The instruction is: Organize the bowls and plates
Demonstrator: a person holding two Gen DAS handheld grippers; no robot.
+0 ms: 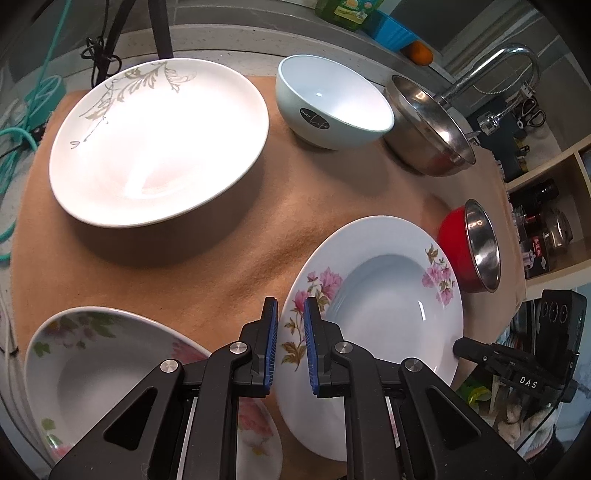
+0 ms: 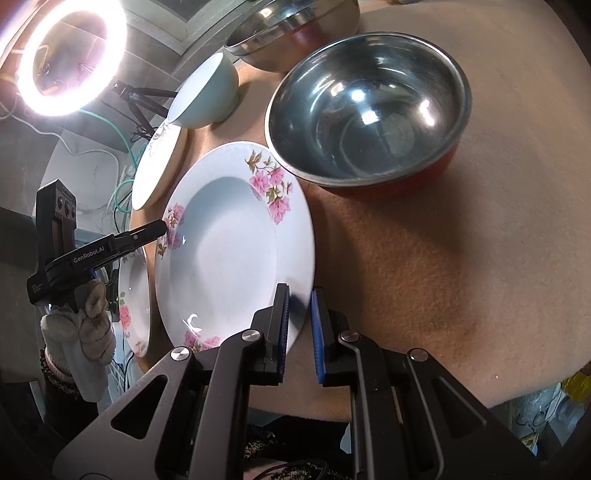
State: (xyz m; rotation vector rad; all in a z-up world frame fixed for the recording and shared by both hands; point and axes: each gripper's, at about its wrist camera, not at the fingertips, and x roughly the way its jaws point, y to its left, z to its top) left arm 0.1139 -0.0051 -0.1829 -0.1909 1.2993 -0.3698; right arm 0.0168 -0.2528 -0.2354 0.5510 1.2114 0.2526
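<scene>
Both grippers (image 1: 290, 325) (image 2: 300, 314) clamped on flowered plate (image 1: 384, 291) rim, tan cloth (image 1: 229, 258), kitchen faucet (image 1: 491, 70) behind.

The left gripper's arms (image 1: 290, 347) hid the near rims of both pink-flowered plates (image 1: 384, 306) and (image 1: 85, 365), the big steel bowl (image 2: 291, 33) ran off the top edge, and the shelf jars' labels (image 1: 537, 254) (too small and blurred) stayed unreadable.
</scene>
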